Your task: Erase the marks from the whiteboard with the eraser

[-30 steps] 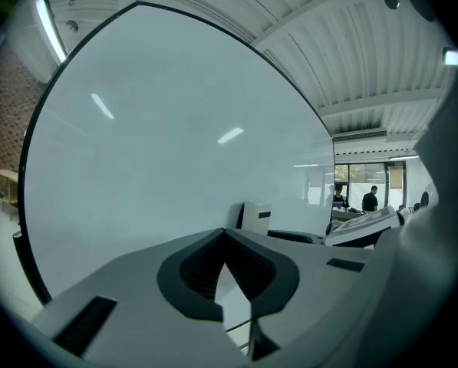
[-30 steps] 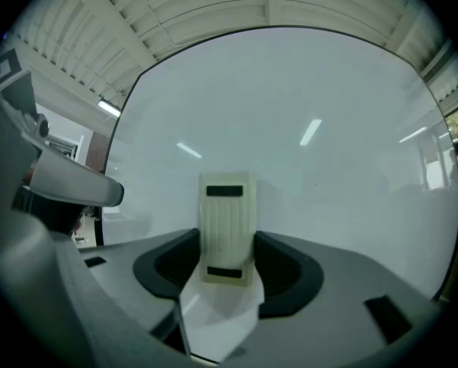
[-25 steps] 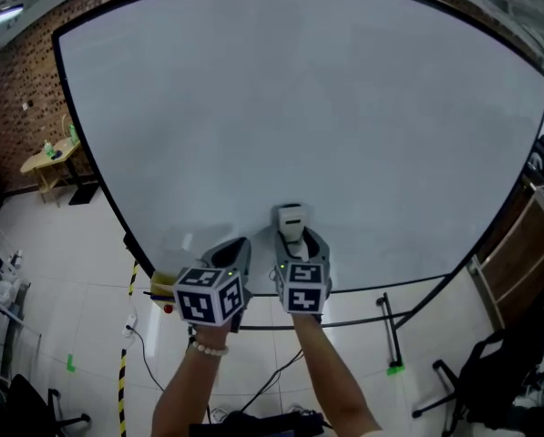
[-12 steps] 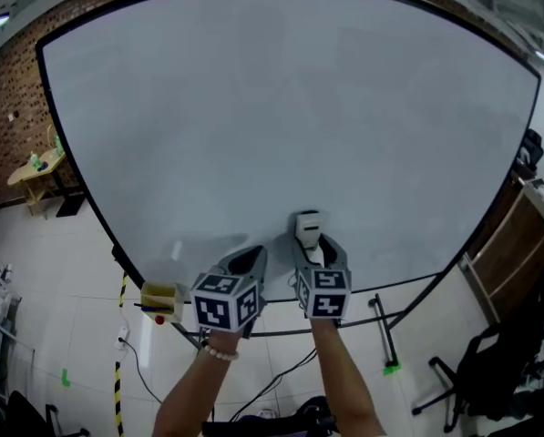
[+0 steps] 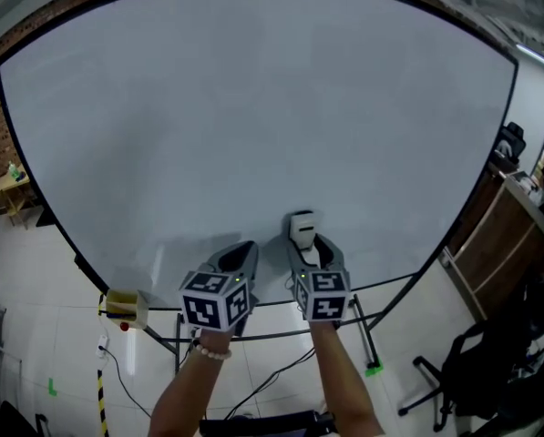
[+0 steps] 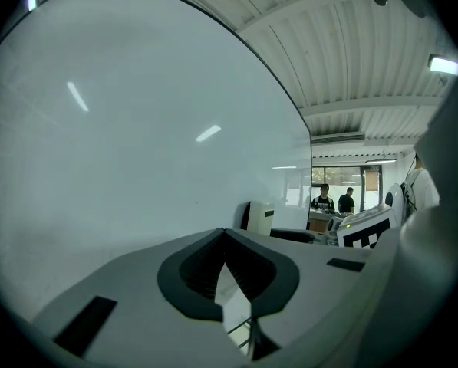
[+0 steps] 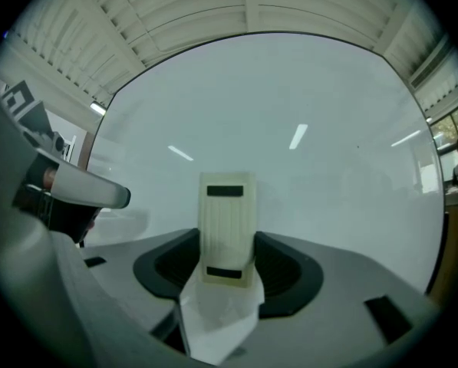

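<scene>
One eraser, clamped upright in the right gripper, faces the whiteboard dead ahead; left gripper sits pinched together, empty.

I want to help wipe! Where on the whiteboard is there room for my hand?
Nearly the whole whiteboard is bare: everything above the eraser up to the top edge, and out to both side edges. It is crowded only at the bottom middle, where the right gripper holds the eraser and the left gripper sits beside it.
</scene>
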A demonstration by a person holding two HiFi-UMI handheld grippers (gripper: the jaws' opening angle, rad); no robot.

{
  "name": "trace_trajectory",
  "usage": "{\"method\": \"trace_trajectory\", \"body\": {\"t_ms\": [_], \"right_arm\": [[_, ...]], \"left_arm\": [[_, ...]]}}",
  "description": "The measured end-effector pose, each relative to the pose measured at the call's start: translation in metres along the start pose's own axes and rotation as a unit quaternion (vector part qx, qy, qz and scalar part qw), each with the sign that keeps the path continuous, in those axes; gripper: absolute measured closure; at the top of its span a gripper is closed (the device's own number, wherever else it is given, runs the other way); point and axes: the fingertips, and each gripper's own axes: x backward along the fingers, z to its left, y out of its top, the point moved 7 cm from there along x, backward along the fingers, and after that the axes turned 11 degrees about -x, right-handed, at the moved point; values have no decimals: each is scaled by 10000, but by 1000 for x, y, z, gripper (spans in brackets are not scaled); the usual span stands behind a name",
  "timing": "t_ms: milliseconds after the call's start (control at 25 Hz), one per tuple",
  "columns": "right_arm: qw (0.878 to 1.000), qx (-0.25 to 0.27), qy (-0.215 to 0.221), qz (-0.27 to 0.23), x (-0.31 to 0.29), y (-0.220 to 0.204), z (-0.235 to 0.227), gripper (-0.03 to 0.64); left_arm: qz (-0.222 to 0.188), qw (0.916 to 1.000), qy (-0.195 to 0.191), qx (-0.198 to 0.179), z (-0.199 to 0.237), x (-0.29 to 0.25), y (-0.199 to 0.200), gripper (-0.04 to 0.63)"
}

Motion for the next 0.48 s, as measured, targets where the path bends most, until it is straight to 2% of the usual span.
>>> {"method": "trace_trajectory", "body": {"t_ms": [480], "right_arm": [[10000, -46, -29, -46, 28, 21, -137, 368]], "left_arm": [[-82, 10000, -11, -7, -107, -86, 16, 607]]}}
